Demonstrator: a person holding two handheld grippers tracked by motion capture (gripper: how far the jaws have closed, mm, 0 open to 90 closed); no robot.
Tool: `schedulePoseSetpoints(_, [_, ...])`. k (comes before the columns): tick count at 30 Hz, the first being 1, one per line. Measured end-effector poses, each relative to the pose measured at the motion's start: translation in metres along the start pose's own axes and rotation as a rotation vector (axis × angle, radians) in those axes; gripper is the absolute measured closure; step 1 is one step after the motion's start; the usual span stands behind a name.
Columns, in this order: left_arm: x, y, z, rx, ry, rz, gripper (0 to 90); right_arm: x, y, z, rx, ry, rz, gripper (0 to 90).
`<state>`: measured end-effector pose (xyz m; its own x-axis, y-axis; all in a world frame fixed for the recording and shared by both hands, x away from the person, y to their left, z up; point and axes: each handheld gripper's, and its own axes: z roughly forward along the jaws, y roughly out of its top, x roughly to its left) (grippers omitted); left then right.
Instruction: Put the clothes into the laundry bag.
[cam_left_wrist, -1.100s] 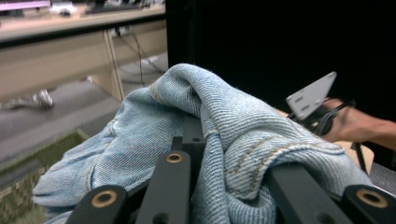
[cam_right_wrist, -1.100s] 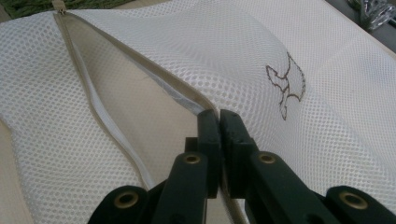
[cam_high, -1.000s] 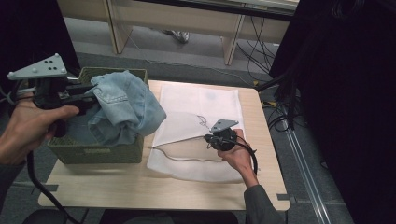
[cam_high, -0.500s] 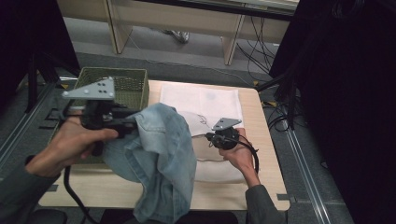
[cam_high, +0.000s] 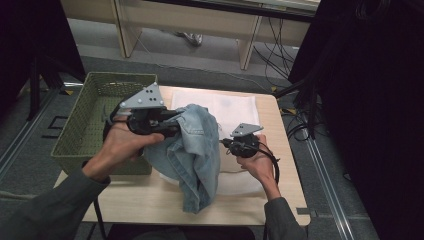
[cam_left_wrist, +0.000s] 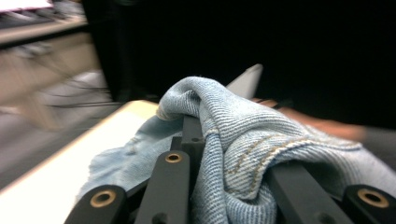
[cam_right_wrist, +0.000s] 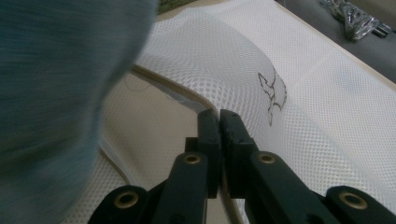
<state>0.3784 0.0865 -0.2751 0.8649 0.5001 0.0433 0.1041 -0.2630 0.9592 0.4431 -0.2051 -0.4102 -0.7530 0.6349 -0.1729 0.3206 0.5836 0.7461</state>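
A light blue denim garment (cam_high: 197, 150) hangs from my left gripper (cam_high: 175, 125), which is shut on a bunched fold of it (cam_left_wrist: 252, 140). The garment dangles over the near left part of a white mesh bag (cam_high: 232, 107) lying flat on the table. My right gripper (cam_high: 225, 143) sits low at the bag's open edge. In the right gripper view its jaws (cam_right_wrist: 218, 116) are pressed together on the bag's rim (cam_right_wrist: 177, 95), lifting it. The blurred denim (cam_right_wrist: 56, 93) hangs just left of that opening. A small dark motif (cam_right_wrist: 271, 93) marks the mesh.
A green woven basket (cam_high: 80, 135) stands on the left of the wooden table (cam_high: 150, 200), beside my left hand. Cables lie on the floor past the table's right edge. Desk legs stand behind the far edge.
My left gripper has carried the denim garment out of the basket, rightward and down, until it hangs over the mesh bag. The right gripper has stayed put on the bag's rim.
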Motion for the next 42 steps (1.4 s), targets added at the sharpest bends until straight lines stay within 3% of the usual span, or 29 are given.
schedulePoseSetpoints(2, [-0.001,-0.015,0.013,0.034,-0.011,-0.014,77.3,-0.001,-0.001,-0.001,0.005,-0.001,0.027,88.4])
schedulePoseSetpoints(5, [-0.013,-0.041,0.033,0.11,-0.032,0.016,77.1,-0.001,-0.002,-0.001,0.017,-0.008,0.035,88.5])
schedulePoseSetpoints(7, [-0.023,-0.059,0.048,0.146,-0.074,0.024,77.0,-0.002,-0.002,0.0,0.011,-0.006,0.009,88.6])
schedulePoseSetpoints(8, [-0.027,-0.067,0.054,0.166,-0.101,0.017,77.0,0.0,-0.002,0.0,0.023,-0.009,0.03,88.6])
schedulePoseSetpoints(10, [-0.035,-0.079,0.065,0.191,-0.132,0.009,77.0,0.0,-0.002,0.001,0.023,-0.012,0.011,88.6])
schedulePoseSetpoints(11, [-0.039,-0.084,0.07,0.198,-0.145,-0.001,77.0,0.001,-0.002,0.0,0.027,-0.016,0.024,88.6])
schedulePoseSetpoints(13, [-0.047,-0.092,0.077,0.228,-0.19,-0.023,76.9,-0.001,-0.001,0.001,0.012,-0.021,0.003,88.6])
schedulePoseSetpoints(15, [-0.052,-0.096,0.082,0.229,-0.242,-0.042,76.9,0.001,0.0,-0.001,0.012,-0.027,0.027,88.6])
schedulePoseSetpoints(16, [-0.055,-0.097,0.084,0.23,-0.258,-0.038,76.9,-0.002,0.002,-0.002,-0.004,-0.031,0.004,88.6])
schedulePoseSetpoints(17, [-0.059,-0.098,0.087,0.227,-0.281,-0.01,76.9,-0.001,0.002,-0.003,-0.004,-0.029,0.018,88.6])
schedulePoseSetpoints(19, [-0.067,-0.1,0.092,0.262,-0.322,-0.014,76.8,-0.002,0.004,-0.004,-0.024,-0.035,0.007,88.6])
schedulePoseSetpoints(20, [-0.068,-0.101,0.096,0.269,-0.313,0.007,76.8,-0.002,0.005,-0.006,-0.026,-0.035,0.008,88.6])
schedulePoseSetpoints(21, [-0.065,-0.102,0.101,0.269,-0.303,0.0,76.7,-0.001,0.006,-0.007,-0.028,-0.035,0.012,88.6])
schedulePoseSetpoints(22, [-0.061,-0.105,0.107,0.267,-0.32,-0.039,76.7,-0.002,0.008,-0.009,-0.035,-0.033,0.0,88.6])
schedulePoseSetpoints(24, [-0.054,-0.113,0.118,0.289,-0.392,-0.167,76.7,0.0,0.011,-0.011,-0.04,-0.028,0.012,88.6])
schedulePoseSetpoints(25, [-0.054,-0.118,0.124,0.305,-0.404,-0.173,76.8,-0.001,0.012,-0.012,-0.05,-0.042,-0.01,88.6])
schedulePoseSetpoints(27, [-0.058,-0.121,0.129,0.314,-0.401,-0.132,76.6,-0.002,0.013,-0.014,-0.049,-0.046,-0.002,88.6])
schedulePoseSetpoints(29, [-0.064,-0.12,0.133,0.316,-0.421,-0.143,76.4,-0.004,0.013,-0.014,-0.062,-0.049,-0.011,88.6])
schedulePoseSetpoints(30, [-0.066,-0.119,0.135,0.311,-0.406,-0.122,76.3,-0.004,0.013,-0.015,-0.07,-0.045,-0.01,88.6])
schedulePoseSetpoints(32, [-0.061,-0.116,0.141,0.321,-0.36,-0.12,76.3,-0.004,0.014,-0.017,-0.061,-0.03,0.017,88.6])
schedulePoseSetpoints(35, [-0.042,-0.121,0.15,0.315,-0.308,-0.197,76.1,-0.003,0.018,-0.021,-0.09,-0.047,-0.024,88.6])
schedulePoseSetpoints(36, [-0.037,-0.122,0.152,0.316,-0.278,-0.215,75.9,-0.001,0.019,-0.023,-0.072,-0.037,0.003,88.6])
schedulePoseSetpoints(38, [-0.029,-0.12,0.151,0.296,-0.216,-0.239,75.7,-0.002,0.019,-0.025,-0.086,-0.06,-0.011,88.6])
schedulePoseSetpoints(40, [-0.025,-0.114,0.151,0.279,-0.149,-0.228,75.5,-0.001,0.019,-0.025,-0.085,-0.033,0.01,88.6])
schedulePoseSetpoints(42, [-0.019,-0.11,0.154,0.27,-0.08,-0.19,75.1,-0.001,0.02,-0.026,-0.092,-0.044,-0.001,88.6])
